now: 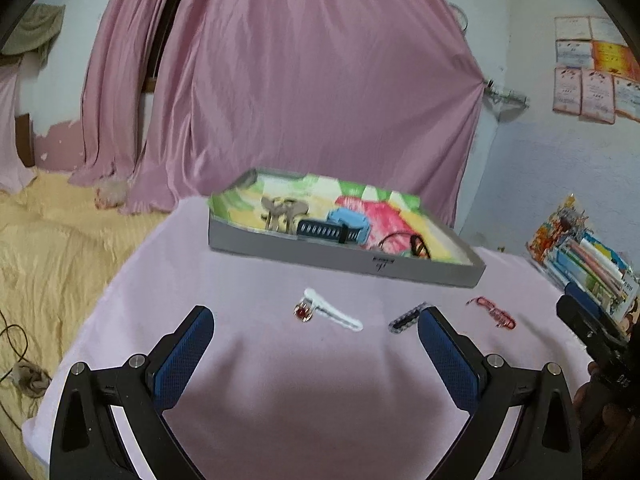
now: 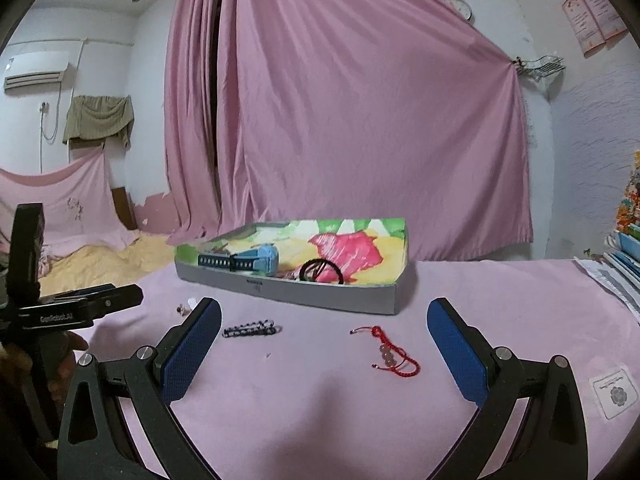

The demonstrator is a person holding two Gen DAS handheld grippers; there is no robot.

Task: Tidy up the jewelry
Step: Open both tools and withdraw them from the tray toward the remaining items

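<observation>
Presently we find both the left gripper (image 1: 316,340) and right gripper (image 2: 324,344) spread wide and empty; we advise centring the right squarely over the red cord bracelet (image 2: 386,350) before closing, then carrying it to the tray (image 2: 320,300).

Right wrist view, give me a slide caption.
Open right tongs hover over a red cord bracelet and black-and-white beaded bracelet, before the tray.

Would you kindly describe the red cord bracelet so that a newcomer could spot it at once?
Start at the shallow grey tray with the colourful lining on the pink-covered table. On the cloth in front of its right part lies the red cord bracelet, between the open right gripper's fingers. Unlike the black-and-white beaded bracelet to its left, it is thin red string with a few pale beads.
</observation>
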